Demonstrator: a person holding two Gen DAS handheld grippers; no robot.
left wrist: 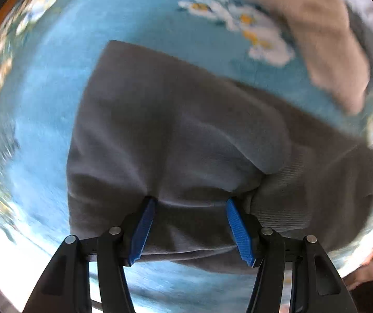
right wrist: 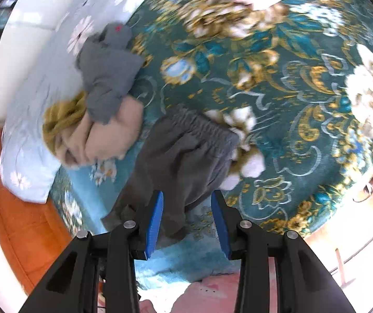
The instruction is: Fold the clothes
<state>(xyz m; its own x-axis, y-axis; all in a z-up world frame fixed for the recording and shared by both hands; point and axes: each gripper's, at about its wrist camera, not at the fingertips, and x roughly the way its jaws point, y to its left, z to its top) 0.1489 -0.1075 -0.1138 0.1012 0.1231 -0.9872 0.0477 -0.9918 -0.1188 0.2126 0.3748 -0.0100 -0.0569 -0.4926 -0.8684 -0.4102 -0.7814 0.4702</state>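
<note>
Teal floral bedspread [right wrist: 277, 83], grey trousers [right wrist: 186, 151], orange floor [right wrist: 24, 221]

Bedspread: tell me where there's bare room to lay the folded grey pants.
Free: the plain blue stretch of bedspread beyond the grey pants, left of the daisy print; also the teal floral area right of the waistband. Crowded: the heap of grey, beige and mustard clothes by the pillow.
</note>
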